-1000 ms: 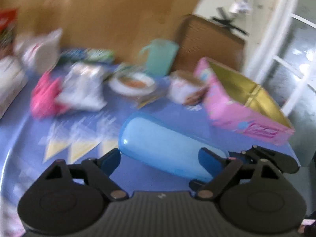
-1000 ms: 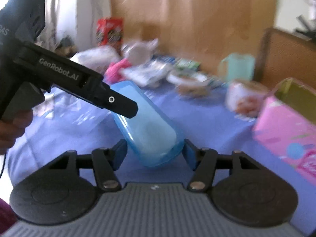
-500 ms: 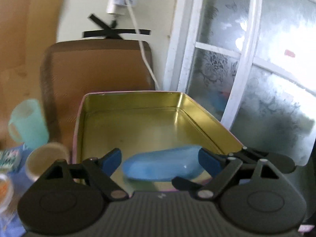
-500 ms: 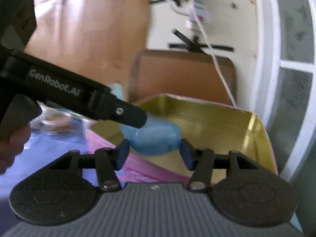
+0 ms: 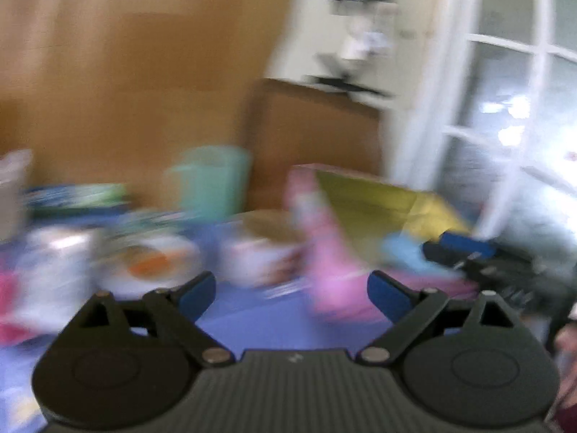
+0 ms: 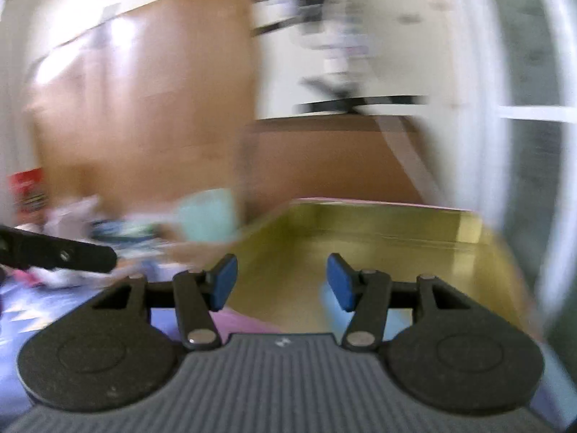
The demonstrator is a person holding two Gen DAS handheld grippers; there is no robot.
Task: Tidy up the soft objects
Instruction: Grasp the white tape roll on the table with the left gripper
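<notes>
Both the left gripper (image 5: 291, 291) and right gripper (image 6: 282, 281) stand released and empty; the blue soft object (image 5: 404, 254), lower right inside the tin (image 5: 375, 209), likely light and squashy, best held mid-body.

Home, cluttered table (image 5: 252, 324), window (image 5: 505, 126)

A pale green cup (image 5: 212, 180) stands at the back of the blue tabletop (image 5: 274, 321), before a brown chair back (image 5: 310, 133). Nearer sit a blurred white plate with orange food (image 5: 149, 265) and a paper tub (image 5: 259, 252). A red box (image 6: 29, 189) stands far left.
</notes>
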